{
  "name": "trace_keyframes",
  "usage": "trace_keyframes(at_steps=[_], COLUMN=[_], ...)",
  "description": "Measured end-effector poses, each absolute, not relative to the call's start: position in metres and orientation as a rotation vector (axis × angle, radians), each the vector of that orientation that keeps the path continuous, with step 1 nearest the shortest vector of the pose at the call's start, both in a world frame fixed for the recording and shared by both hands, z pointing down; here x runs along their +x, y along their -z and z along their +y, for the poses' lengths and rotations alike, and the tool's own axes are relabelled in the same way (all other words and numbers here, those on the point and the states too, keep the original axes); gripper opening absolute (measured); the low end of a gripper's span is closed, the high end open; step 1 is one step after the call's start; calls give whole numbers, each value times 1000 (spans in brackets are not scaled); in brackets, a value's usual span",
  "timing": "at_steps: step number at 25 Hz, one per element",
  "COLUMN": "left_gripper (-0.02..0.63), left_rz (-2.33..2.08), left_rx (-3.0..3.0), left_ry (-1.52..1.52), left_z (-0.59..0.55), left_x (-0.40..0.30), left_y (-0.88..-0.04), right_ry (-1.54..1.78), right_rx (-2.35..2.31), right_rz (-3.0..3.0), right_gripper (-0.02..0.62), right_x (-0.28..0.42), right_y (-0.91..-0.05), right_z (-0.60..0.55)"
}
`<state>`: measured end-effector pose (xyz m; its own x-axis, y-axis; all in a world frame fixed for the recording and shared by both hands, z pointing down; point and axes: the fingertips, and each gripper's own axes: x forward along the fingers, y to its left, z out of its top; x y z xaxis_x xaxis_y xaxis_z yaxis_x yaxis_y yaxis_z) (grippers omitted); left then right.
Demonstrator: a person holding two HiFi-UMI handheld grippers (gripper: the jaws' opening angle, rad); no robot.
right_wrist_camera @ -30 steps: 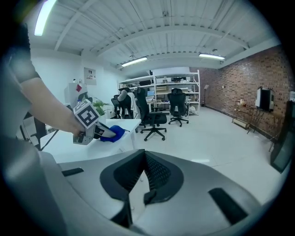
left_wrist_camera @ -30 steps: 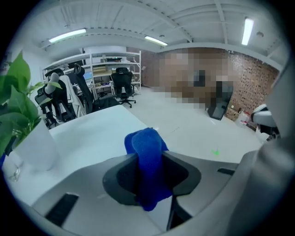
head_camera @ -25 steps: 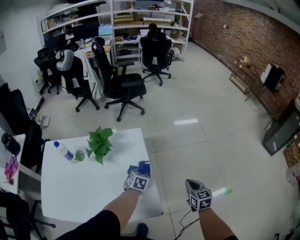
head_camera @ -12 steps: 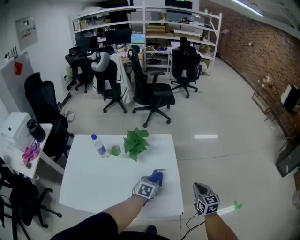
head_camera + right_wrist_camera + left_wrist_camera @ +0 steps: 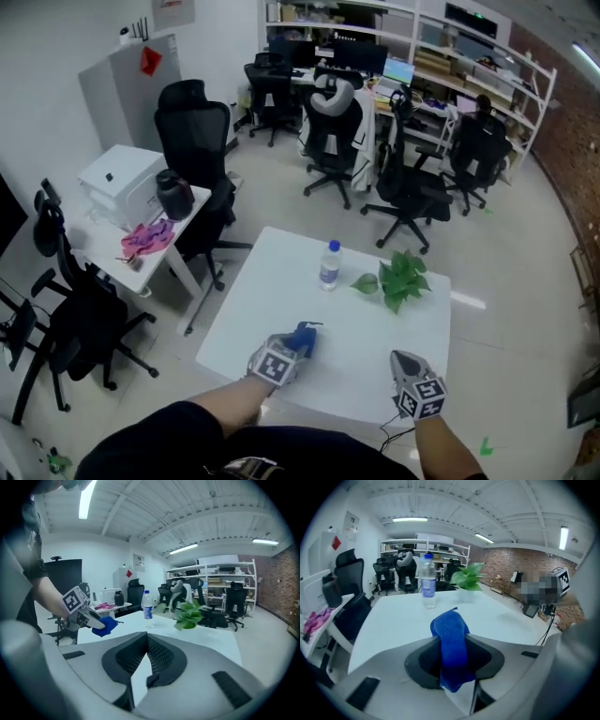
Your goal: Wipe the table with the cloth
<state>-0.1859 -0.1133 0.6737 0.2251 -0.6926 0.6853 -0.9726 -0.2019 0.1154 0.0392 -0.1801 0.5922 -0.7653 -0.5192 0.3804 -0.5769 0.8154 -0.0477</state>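
A white table (image 5: 272, 309) stands in front of me. My left gripper (image 5: 292, 345) hangs over its near part, shut on a folded blue cloth (image 5: 306, 336). In the left gripper view the cloth (image 5: 450, 625) sticks up between the jaws and droops behind them. My right gripper (image 5: 403, 364) is over the table's near right edge. Its jaws meet with nothing between them (image 5: 144, 649). In the right gripper view the left gripper (image 5: 80, 610) and the cloth (image 5: 106, 625) show at the left.
A clear water bottle (image 5: 329, 264) and a small green plant (image 5: 403, 279) stand on the table's far half. A side desk (image 5: 141, 246) with a white machine, a dark jug and a pink rag stands to the left. Black office chairs (image 5: 192, 131) ring the table.
The whole view has swung: I see the table from another side, with the bottle and plant ahead. The right gripper has moved from over the floor to over the table's edge. The cloth stays held.
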Motion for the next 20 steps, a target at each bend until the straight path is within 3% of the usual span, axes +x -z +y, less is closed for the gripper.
trace_keyframes(at_steps=[5, 9, 14, 20], left_gripper=[112, 112, 114, 119], left_rz=[-1661, -1717, -1679, -1608], left_rx=[1776, 1687, 1659, 1708], left_ry=[-670, -675, -708, -785], left_z=[-19, 37, 65, 61], left_x=[-341, -423, -446, -441], left_y=[-701, -726, -762, -778], right_ry=[-229, -221, -205, -185], right_rx=[609, 454, 323, 290], right_rz=[-2650, -2630, -2603, -2590], right_gripper=[17, 18, 18, 18], right_x=[-98, -184, -240, -251], right_y=[-612, -637, -655, -653], right_z=[-144, -120, -92, -79])
